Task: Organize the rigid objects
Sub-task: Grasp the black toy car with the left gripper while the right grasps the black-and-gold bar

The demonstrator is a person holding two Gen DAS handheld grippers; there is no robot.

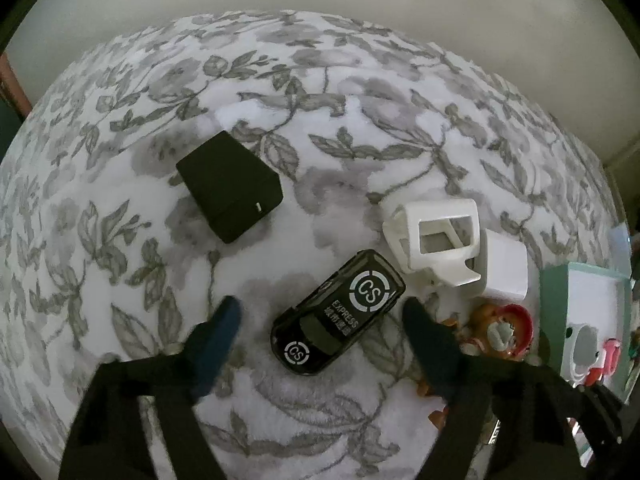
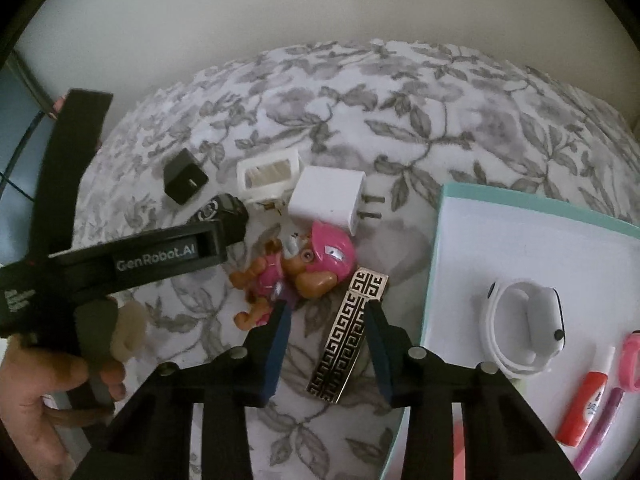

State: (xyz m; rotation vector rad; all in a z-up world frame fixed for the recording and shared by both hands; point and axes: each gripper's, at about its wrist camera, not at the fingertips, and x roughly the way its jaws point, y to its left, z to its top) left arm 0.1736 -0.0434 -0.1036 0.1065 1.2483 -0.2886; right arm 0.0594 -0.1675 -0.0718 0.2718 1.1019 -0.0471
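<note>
My left gripper point(image 1: 322, 310) is open, its fingers on either side of a black toy car point(image 1: 338, 314) marked "CS EXPRESS" that lies on the floral cloth. My right gripper point(image 2: 328, 314) is open around a black-and-gold patterned bar point(image 2: 348, 332) lying flat on the cloth. A pink-helmeted toy pup point(image 2: 304, 268) lies just beyond the right fingers. The left gripper's body point(image 2: 120, 256) and the hand holding it show in the right wrist view, over the car point(image 2: 224, 210).
A black cube charger point(image 1: 230, 186), a white plastic frame point(image 1: 438, 236) and a white plug adapter point(image 2: 326, 196) lie on the cloth. A teal-rimmed white tray point(image 2: 436, 248) at right holds a white smartwatch point(image 2: 524, 324), a red marker point(image 2: 584, 404) and pink items.
</note>
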